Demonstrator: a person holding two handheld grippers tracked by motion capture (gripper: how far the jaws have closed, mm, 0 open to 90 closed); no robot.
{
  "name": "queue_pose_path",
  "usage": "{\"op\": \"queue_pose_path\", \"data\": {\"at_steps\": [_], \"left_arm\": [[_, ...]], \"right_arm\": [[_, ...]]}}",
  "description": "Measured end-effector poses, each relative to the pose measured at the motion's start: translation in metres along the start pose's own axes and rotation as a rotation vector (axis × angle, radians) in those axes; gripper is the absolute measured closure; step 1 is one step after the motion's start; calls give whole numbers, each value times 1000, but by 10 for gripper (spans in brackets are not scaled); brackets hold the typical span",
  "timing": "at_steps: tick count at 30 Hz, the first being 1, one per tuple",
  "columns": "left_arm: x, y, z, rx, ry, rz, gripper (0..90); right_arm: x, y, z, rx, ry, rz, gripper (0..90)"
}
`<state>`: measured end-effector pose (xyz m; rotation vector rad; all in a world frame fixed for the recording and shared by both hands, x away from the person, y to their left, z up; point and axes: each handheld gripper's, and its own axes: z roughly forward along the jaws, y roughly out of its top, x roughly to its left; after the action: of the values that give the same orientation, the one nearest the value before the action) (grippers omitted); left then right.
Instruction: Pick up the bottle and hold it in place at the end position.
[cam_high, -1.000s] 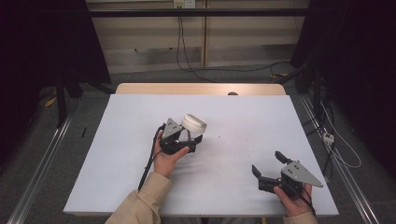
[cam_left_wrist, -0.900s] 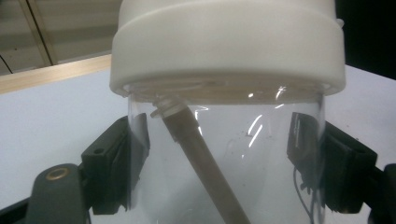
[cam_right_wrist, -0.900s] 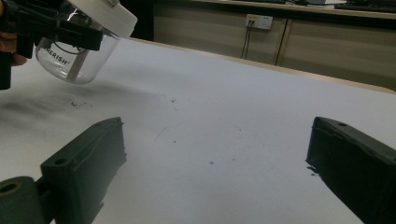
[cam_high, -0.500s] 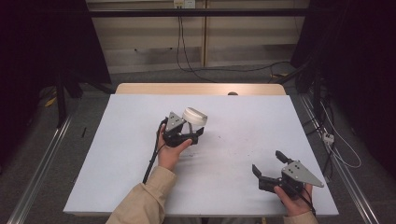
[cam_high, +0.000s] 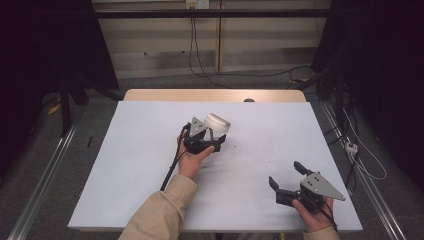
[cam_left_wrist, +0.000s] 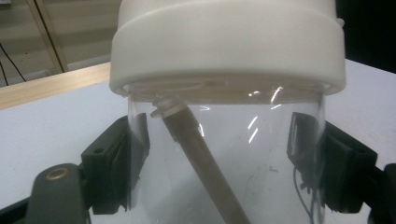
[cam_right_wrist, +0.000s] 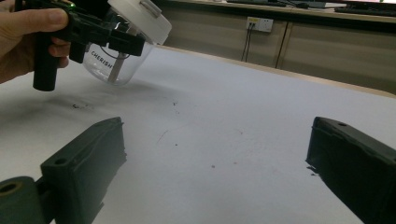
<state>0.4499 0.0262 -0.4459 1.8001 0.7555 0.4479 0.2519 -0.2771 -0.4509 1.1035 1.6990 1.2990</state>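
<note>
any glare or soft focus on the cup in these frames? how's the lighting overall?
Left gripper view: white glare streaks on the clear cup, its lid close and a bit soft. Right gripper view: cup sharp enough to read lettering, a faint shadow under it on the table. High view: table evenly lit, surroundings dark, cup small.

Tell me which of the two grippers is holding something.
The left gripper, near the table's middle: its jaws clamp the clear cup with the white lid. The right gripper stands open, nothing between its jaws.
</note>
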Motion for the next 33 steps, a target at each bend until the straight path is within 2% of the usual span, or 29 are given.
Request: {"op": "queue_pose_path", "data": {"at_steps": [3, 9, 17, 23, 33], "left_arm": [[-1, 2, 7, 13, 4, 16, 189], [-2, 6, 15, 21, -1, 22, 189], [-4, 10, 23, 19, 2, 11, 189], [-4, 14, 31, 15, 9, 23, 189], [-3, 11, 41, 25, 21, 26, 189]], "right_arm": [[-1, 0, 0, -4, -3, 1, 39], [0, 0, 0, -4, -2, 1, 39], [-1, 0, 0, -5, -1, 3, 39], [0, 1, 0, -5, 2, 5, 39], [-1, 0, 1, -4, 2, 7, 39]]}}
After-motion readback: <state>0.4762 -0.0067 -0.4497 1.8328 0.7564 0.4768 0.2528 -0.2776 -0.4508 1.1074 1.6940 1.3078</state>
